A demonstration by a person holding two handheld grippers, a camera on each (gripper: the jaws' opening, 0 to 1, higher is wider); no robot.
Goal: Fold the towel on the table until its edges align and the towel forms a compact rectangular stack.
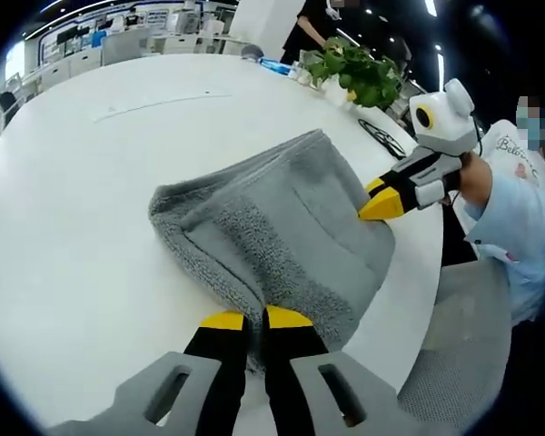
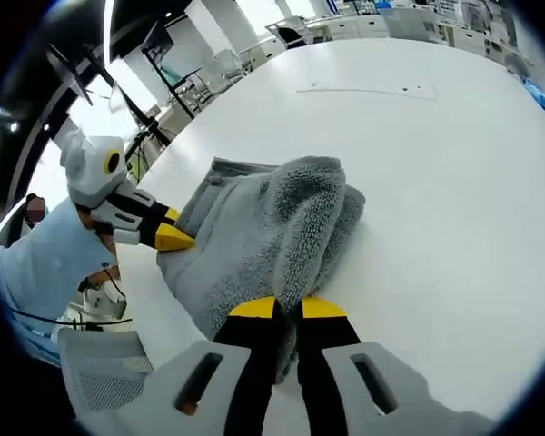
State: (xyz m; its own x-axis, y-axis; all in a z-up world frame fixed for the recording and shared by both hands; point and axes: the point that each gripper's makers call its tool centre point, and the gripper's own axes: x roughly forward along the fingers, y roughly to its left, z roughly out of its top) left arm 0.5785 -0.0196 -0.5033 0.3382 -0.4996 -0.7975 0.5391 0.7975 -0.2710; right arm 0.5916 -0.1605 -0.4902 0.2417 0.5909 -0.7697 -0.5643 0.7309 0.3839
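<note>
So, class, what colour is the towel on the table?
The towel is plain grey; the left gripper view shows it best.

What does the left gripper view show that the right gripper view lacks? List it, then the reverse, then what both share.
Left gripper view alone: a potted plant at the table's far edge and a black cable beside it.

Right gripper view alone: a long faint seam on the tabletop and desks with chairs beyond.

Both: the grey towel bunched on the white table, each gripper shut on a towel edge, left gripper, right gripper, and a person's light sleeve.
</note>
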